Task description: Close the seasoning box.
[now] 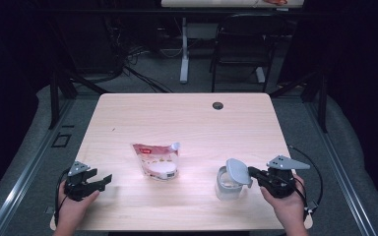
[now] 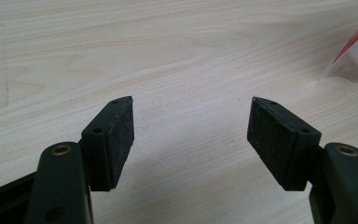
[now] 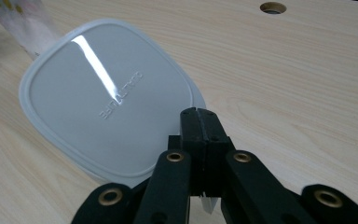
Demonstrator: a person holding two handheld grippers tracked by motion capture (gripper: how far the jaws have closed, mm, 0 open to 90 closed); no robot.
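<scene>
High view, lid: the right gripper, lower right of frame, has its jaws clamped on the edge of a grey lid tilted above a clear container, which lies just left of the jaws.
High view, pouch: a glossy spouted pouch lies flat at centre, nearer the left gripper.
Left gripper view: jaws apart over pale wood-grain table; pouch corner at right edge.
Right gripper view: jaws together on the smooth, rounded-square plastic lid's near rim.
</scene>
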